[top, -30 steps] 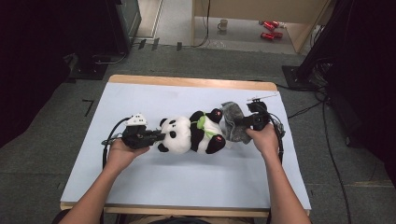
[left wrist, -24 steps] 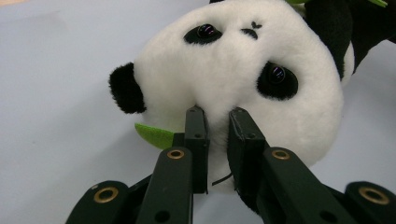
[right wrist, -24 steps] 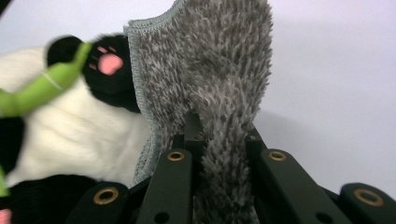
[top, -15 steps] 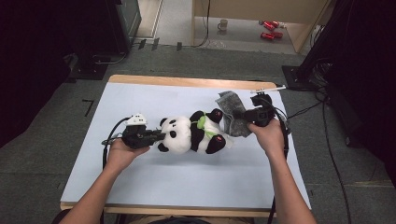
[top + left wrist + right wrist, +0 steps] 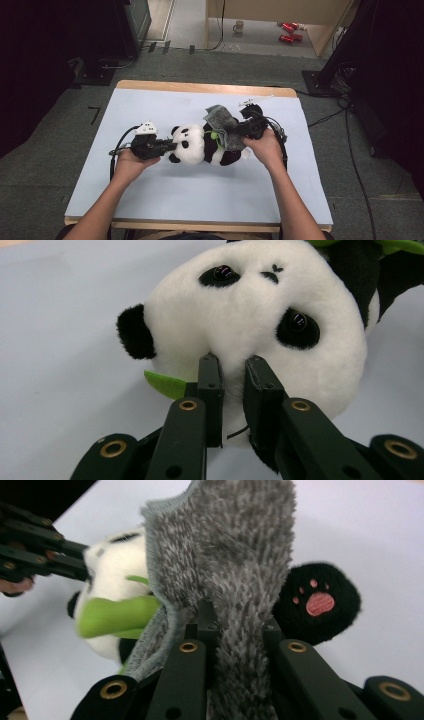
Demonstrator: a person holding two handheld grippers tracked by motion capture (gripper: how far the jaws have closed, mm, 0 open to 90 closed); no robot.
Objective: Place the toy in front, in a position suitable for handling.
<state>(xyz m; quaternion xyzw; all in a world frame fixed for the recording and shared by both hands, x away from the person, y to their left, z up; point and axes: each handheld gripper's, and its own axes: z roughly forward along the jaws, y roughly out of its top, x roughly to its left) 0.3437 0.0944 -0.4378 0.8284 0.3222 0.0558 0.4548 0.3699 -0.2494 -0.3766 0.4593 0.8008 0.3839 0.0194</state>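
Lifted by the right tongs [image 5: 245,131], which pinch it, the grey cloth [image 5: 221,122] now drapes over the panda's [image 5: 200,145] belly. Left tongs [image 5: 167,145] clamp its head; the toy lies lengthwise between both hands on the tabletop [image 5: 150,200].

Your panda [image 5: 250,330] was soft white and black plush, short-piled and matt, with glossy plastic bead eyes and a flat green felt leaf [image 5: 167,385] at its cheek. The grey cloth [image 5: 235,565] looked shaggy and coarse, with a knitted edge. Your left tool [image 5: 232,372] was matt black plastic with brass-coloured metal rivets; your right tool [image 5: 235,625] had the same finish. The bench [image 5: 200,200] had a smooth, pale matt sheet over a wooden edge.
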